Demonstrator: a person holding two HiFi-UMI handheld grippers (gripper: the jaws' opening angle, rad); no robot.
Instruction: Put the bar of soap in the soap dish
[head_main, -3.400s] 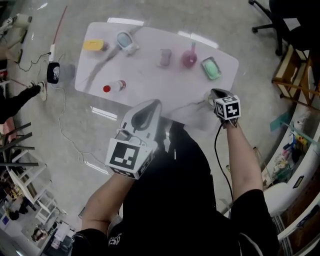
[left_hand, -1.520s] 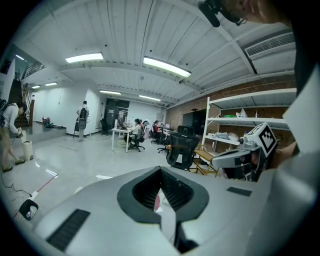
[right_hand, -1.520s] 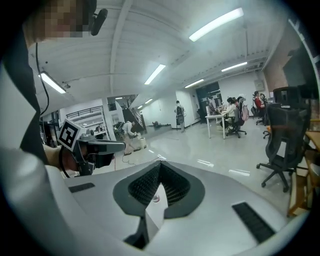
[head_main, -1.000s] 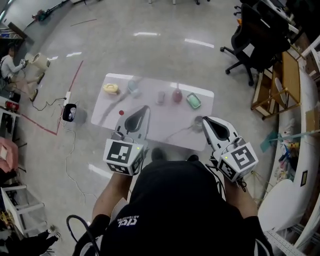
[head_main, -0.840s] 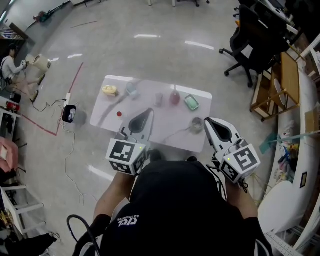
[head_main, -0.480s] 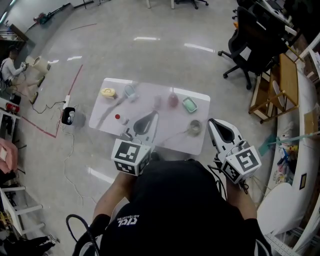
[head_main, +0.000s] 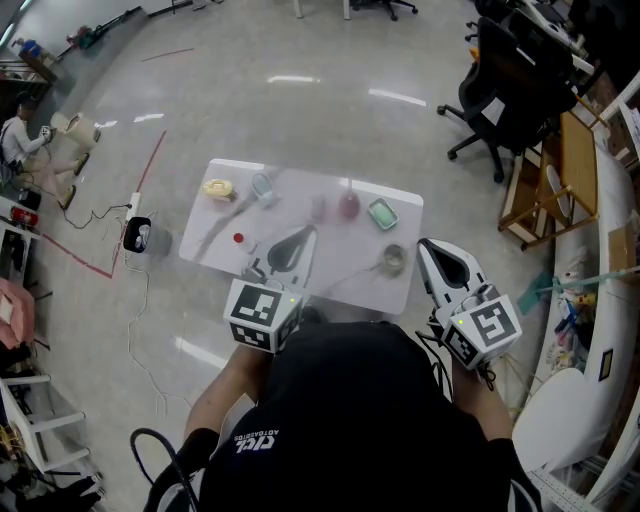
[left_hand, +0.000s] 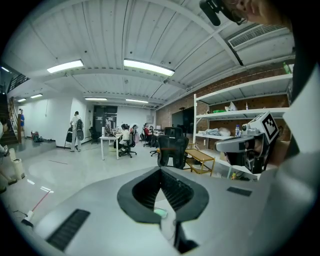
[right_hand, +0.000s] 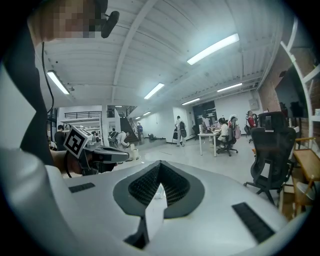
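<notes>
White table (head_main: 290, 205), crowded, sits well ahead of both tongs; left gripper (head_main: 306, 233) and right gripper (head_main: 426, 246), shut and empty, may knock the pink bottle (head_main: 348, 205) reaching in.

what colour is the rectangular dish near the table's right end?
The dish is mint green; it shows best in the head view.

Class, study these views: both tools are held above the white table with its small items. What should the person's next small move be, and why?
Probably bring a tool down toward the table, opening its jaws on the way. The left tool and right tool are both shut and empty, held near the body, well short of the table's items.
</notes>
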